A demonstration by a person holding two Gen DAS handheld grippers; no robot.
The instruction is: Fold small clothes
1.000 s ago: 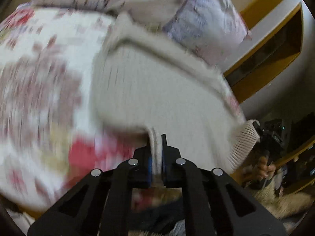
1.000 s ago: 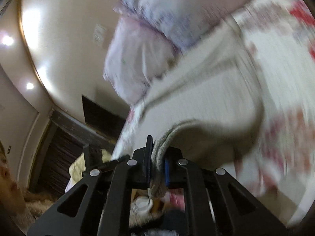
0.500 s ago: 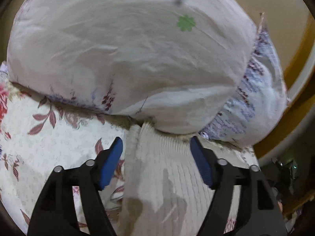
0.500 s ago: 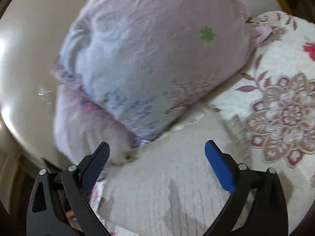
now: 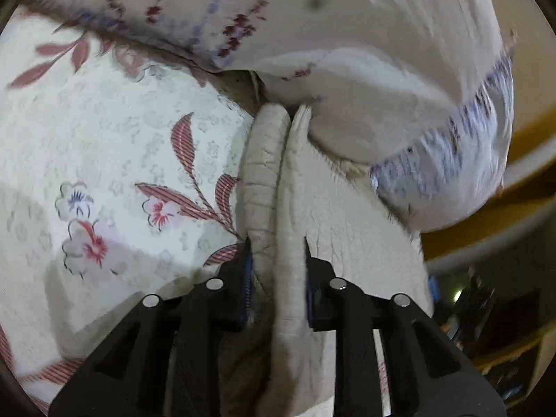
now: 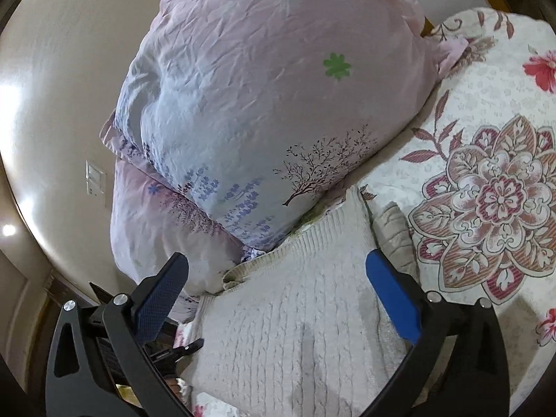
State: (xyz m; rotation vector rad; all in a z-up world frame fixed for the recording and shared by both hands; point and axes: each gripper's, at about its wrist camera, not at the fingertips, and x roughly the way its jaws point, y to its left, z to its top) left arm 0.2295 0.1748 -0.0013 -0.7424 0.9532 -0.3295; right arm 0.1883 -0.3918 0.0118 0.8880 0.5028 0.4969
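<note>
Your left tool point(image 5: 276, 260) is clamped on a doubled edge of the cream knit sweater point(image 5: 333, 215); two thick rolled layers are pinched between its blue pads and run straight ahead from the tips toward the pillow point(image 5: 347, 34). To the left of that tool lies the floral bedspread point(image 5: 104, 139), with red-striped leaves and small flowers printed on it. To its right the rest of the knit spreads out flat on the bed, and ahead its far end is tucked against the underside of the pillow.

Over to your right tool point(image 6: 278, 295): its jaws are spread wide and nothing is held between them. The sweater point(image 6: 295, 330) lies flat directly below and between the two blue pads, its ribbed hem just ahead of the tips. Ahead and to the left sit two stacked pale pillows point(image 6: 260, 104), the upper one printed with a green clover and small trees. To the right of the tool is the bedspread point(image 6: 497, 201) with a large red medallion flower, touching the edge of the sweater.
</note>
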